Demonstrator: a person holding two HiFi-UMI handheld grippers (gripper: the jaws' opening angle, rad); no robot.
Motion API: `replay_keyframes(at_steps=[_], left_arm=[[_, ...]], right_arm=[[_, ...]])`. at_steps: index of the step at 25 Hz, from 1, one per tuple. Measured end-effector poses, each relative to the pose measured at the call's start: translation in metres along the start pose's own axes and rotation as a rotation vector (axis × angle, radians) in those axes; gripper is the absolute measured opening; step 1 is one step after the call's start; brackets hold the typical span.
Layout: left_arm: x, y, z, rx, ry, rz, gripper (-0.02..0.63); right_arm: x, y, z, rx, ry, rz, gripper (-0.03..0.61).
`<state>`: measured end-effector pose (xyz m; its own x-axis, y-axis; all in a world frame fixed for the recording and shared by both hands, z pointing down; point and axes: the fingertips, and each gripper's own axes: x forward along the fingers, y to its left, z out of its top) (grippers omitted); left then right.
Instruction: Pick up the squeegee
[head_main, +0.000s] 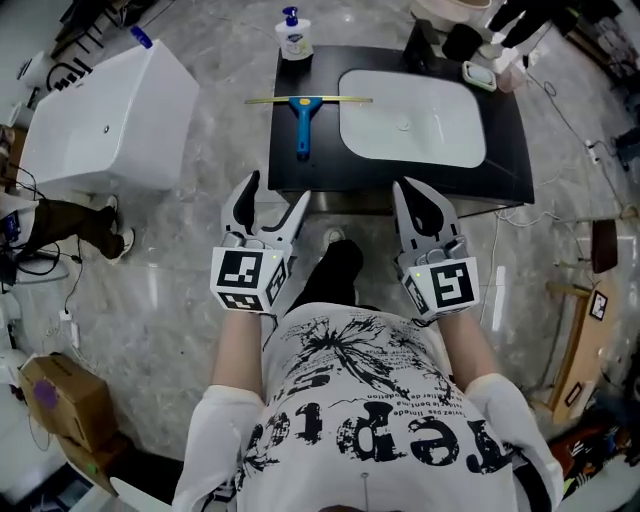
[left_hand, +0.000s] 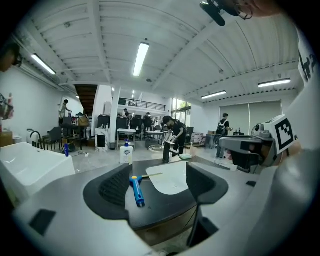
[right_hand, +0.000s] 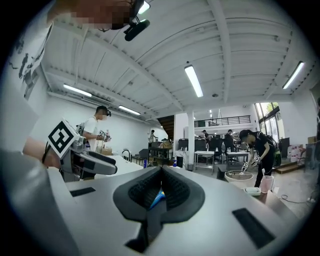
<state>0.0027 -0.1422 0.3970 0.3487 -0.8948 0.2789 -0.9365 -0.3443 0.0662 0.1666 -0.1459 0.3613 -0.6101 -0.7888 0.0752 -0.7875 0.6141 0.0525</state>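
Observation:
A squeegee (head_main: 303, 115) with a blue handle and a long yellowish blade lies on the black counter (head_main: 300, 172), left of the white basin (head_main: 410, 122). Both grippers hover in front of the counter's near edge, apart from it. My left gripper (head_main: 277, 190) is open and empty; in the left gripper view the squeegee (left_hand: 136, 190) shows between the jaws, farther off. My right gripper (head_main: 408, 192) is shut with nothing in it. Its pads (right_hand: 172, 187) meet, and a blue sliver of the squeegee (right_hand: 157, 198) shows through the slit.
A soap pump bottle (head_main: 293, 35) stands at the counter's back left. A black faucet (head_main: 420, 42) and a soap dish (head_main: 478, 75) sit behind the basin. A white tub (head_main: 105, 120) stands on the floor to the left. Cables run at far right.

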Motion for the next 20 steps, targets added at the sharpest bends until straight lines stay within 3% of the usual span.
replay_keyframes(at_steps=[7, 14, 20], left_arm=[[0.096, 0.051, -0.036, -0.057, 0.123, 0.032, 0.342], [0.192, 0.093, -0.086, -0.111, 0.308, 0.044, 0.342], [0.250, 0.118, -0.130, -0.164, 0.416, 0.047, 0.342]], right_arm=[[0.082, -0.037, -0.028, 0.021, 0.056, 0.026, 0.015], [0.170, -0.064, -0.067, 0.020, 0.132, 0.052, 0.015], [0.218, -0.091, -0.106, 0.062, 0.202, 0.026, 0.015]])
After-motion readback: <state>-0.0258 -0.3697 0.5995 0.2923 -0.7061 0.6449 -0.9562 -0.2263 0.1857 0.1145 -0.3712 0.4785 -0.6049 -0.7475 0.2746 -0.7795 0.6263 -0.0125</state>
